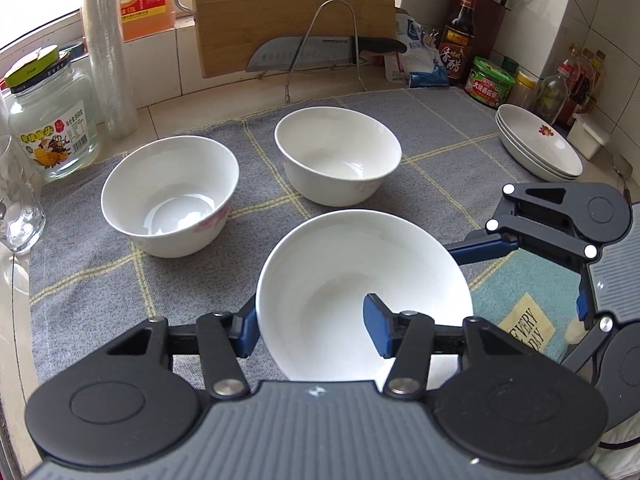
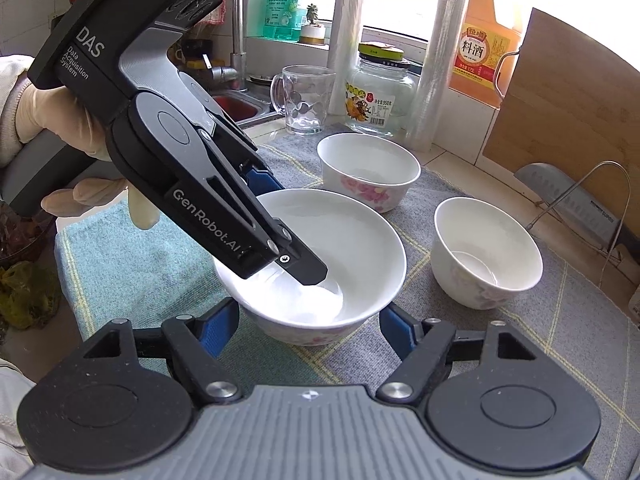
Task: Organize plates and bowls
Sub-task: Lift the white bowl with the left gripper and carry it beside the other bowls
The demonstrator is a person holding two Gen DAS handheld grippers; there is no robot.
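Left wrist view, clock bearings taken from the picture's centre.

- Three white bowls are seen upright on a grey checked cloth (image 1: 440, 128). The near bowl (image 1: 320, 272) is at 6 o'clock, the left bowl (image 1: 170, 200) at 10 o'clock and the far bowl (image 1: 338, 156) at 12 o'clock. All three are set apart from one another.
- A stack of plates (image 1: 540, 148) is noted at 2 o'clock, at the cloth's edge and well apart from the bowls.
- The near bowl is straddled at its rim by the left gripper (image 1: 312, 324). One blue finger is laid against the outer wall at 7 o'clock and the other is set inside the bowl, so the wall is pinched between them.
- In the right wrist view the inner finger is seen reaching down to the bowl's floor. The left gripper is held there by a gloved hand (image 2: 60, 120).
- The same bowl is clasped by the right gripper (image 2: 310, 326). Its fingers are placed on opposite sides of the lower body from outside, closed in against it.
- A teal towel (image 1: 520, 280) is seen at 4 o'clock, under the right gripper.
- A jar (image 1: 48, 132) stands at 9 o'clock, off the cloth.
- A board (image 1: 292, 8) leans on the wall at 12 o'clock, with a knife (image 1: 312, 52) resting across a wire stand in front of it.
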